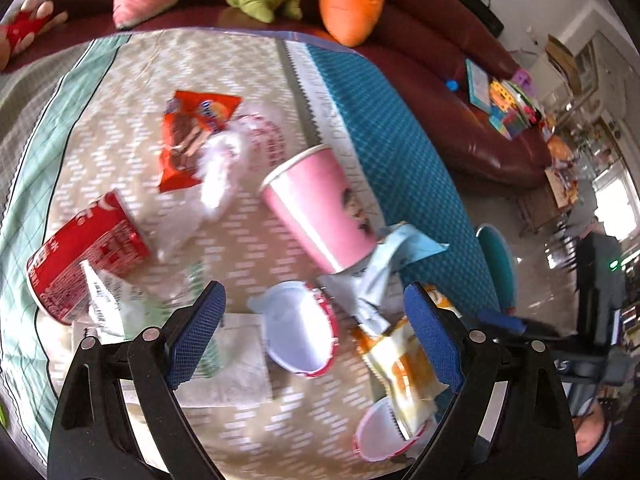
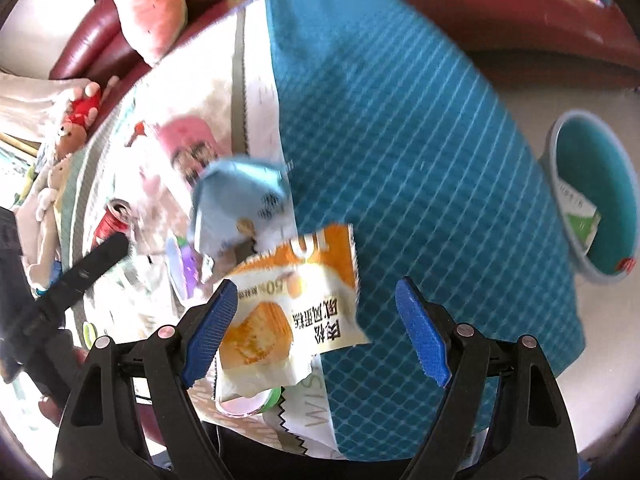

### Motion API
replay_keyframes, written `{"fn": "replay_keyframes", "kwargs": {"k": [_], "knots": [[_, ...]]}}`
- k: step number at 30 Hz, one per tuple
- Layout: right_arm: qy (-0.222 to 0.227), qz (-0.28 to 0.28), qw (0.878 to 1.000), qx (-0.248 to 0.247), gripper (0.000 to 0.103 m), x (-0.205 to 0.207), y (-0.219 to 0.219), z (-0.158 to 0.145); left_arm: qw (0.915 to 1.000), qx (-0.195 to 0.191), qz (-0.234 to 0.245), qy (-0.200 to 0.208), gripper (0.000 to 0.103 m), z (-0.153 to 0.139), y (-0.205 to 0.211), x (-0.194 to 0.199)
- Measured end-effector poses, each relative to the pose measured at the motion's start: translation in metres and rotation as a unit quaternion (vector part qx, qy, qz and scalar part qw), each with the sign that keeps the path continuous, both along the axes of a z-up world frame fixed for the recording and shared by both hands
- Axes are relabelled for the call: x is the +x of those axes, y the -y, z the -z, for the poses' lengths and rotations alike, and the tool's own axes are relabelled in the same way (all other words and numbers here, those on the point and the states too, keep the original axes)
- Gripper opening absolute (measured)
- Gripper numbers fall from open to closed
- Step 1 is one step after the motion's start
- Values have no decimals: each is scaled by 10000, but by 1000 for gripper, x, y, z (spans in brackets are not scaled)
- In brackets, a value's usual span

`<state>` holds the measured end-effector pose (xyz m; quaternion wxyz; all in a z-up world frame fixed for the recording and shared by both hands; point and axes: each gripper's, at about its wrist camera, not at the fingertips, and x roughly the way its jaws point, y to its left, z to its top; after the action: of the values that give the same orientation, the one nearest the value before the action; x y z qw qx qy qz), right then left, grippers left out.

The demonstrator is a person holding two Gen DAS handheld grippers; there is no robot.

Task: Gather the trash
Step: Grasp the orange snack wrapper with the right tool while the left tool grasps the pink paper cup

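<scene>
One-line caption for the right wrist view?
Open right gripper above an orange snack wrapper on the blue tablecloth, teal bin beyond.

Both views sit on the grippers and look steeply down along the blue-padded fingers onto a cloth-covered table (image 1: 120, 128). Left wrist view: close above the pale zigzag part of the cloth, facing the dark red sofa (image 1: 460, 92) beyond the table. Right wrist view: close above the blue checked part, by the table's near edge, same sofa (image 2: 92, 40) behind. Shared: pink cup (image 1: 320, 208) (image 2: 188, 144), light blue wrapper (image 1: 396, 252) (image 2: 236, 196), orange-and-white wrapper (image 1: 400, 364) (image 2: 288, 300), red can (image 1: 84, 252) (image 2: 112, 220), teal bin (image 1: 496, 264) (image 2: 592, 200) beside the table.
</scene>
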<state>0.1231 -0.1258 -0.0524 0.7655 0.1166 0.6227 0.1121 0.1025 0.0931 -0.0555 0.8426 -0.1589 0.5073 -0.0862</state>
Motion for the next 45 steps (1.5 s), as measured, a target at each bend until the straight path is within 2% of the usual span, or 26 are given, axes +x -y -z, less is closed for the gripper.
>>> {"fn": "replay_keyframes", "kwargs": {"k": [5,8,9,10,11,16,20,25,31,36,37,39,42,45], "knots": [[-243,127,9995,146,78,0,-2,22,9998,-108,-141,-67,91,4,-14,1],[-151,97,9992,357,75,-1,-8,28,9997,-125,-175,-66,91,4,-16,1],[-104,49,9991,396,54,-1,-10,28,9997,-132,-181,-71,91,4,-15,1],[-75,-37,9990,432,28,-1,-14,29,9997,-142,-188,-81,91,3,-15,2],[-109,-95,9987,493,18,-1,-17,30,9997,-147,-200,-87,91,4,-13,2],[67,-155,9983,554,14,-2,-17,22,9994,-172,-250,-137,91,4,-5,12],[249,-94,9978,607,14,-6,8,5,9992,-165,-325,-164,91,3,7,23],[520,130,9962,688,14,-5,39,-21,9975,-171,-639,-240,91,6,23,44],[825,391,9941,578,14,-2,78,-40,9946,49,-981,-330,91,19,37,68],[875,723,9917,605,14,5,113,-36,9931,307,-1036,-465,90,34,48,83],[863,779,9913,616,14,6,119,-33,9930,340,-1023,-488,84,37,49,84],[820,857,9908,659,14,8,124,-27,9932,398,-955,-538,64,42,52,88],[742,925,9901,755,14,10,131,-18,9947,499,-807,-399,61,40,56,84],[778,932,9895,783,14,13,134,-15,9974,413,-566,-150,61,24,57,73]]}}
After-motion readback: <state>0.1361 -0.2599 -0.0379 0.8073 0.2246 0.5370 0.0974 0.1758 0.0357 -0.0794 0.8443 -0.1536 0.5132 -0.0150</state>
